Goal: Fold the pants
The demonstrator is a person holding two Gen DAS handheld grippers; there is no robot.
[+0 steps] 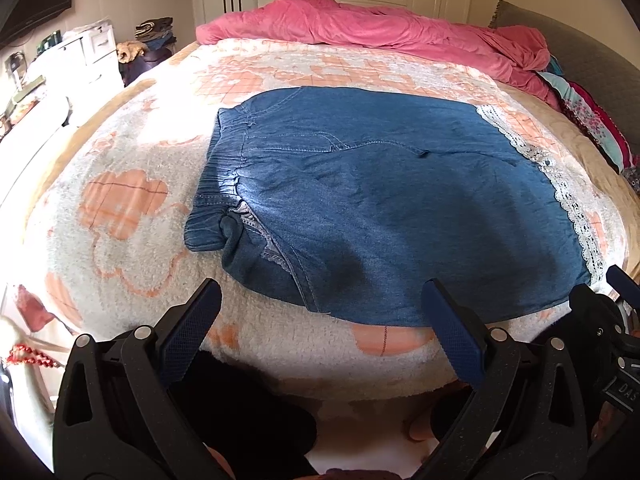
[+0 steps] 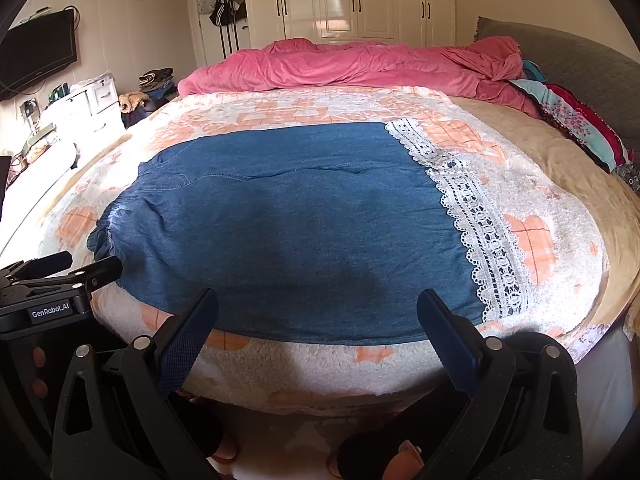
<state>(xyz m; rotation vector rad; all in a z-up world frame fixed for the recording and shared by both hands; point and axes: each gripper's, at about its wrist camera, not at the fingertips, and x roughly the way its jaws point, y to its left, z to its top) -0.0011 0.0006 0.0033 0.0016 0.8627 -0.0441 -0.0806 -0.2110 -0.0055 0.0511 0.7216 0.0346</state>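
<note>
Bedroom setting: a bed (image 1: 132, 152) carries a fleecy white blanket (image 2: 532, 184) with orange flower shapes, spread over its near half. A crumpled pink duvet (image 2: 360, 64) lies along the far edge of the bed, with patterned pillows (image 2: 576, 120) at the far right corner. White wardrobes (image 2: 360, 0) line the back wall; bags (image 2: 224, 8) hang beside them. A white drawer unit (image 2: 100, 96) stands at the left, with a pile of clothes (image 2: 158, 80) just beyond it; its drawers appear closed and their contents cannot be seen. A dark screen (image 2: 36, 52) is mounted on the left wall.

Task item: the blue denim pants (image 1: 380, 200) lie flat on the blanket, close to the near edge of the bed. The elastic waistband (image 1: 218, 176) points toward the left edge. The white lace hem (image 2: 472, 216) points toward the right edge. A fold of cloth with lace trim is tucked under near the waistband, at the near left corner of the pants.

Left gripper (image 1: 324, 328): jaws set wide apart, holding nothing. It hovers at the near edge of the bed, just short of the near edge of the pants.

Right gripper (image 2: 320, 328): jaws set wide apart, holding nothing. It hovers at the same near edge, toward the lace hem. The left gripper body is visible at the left border of the right wrist view.
</note>
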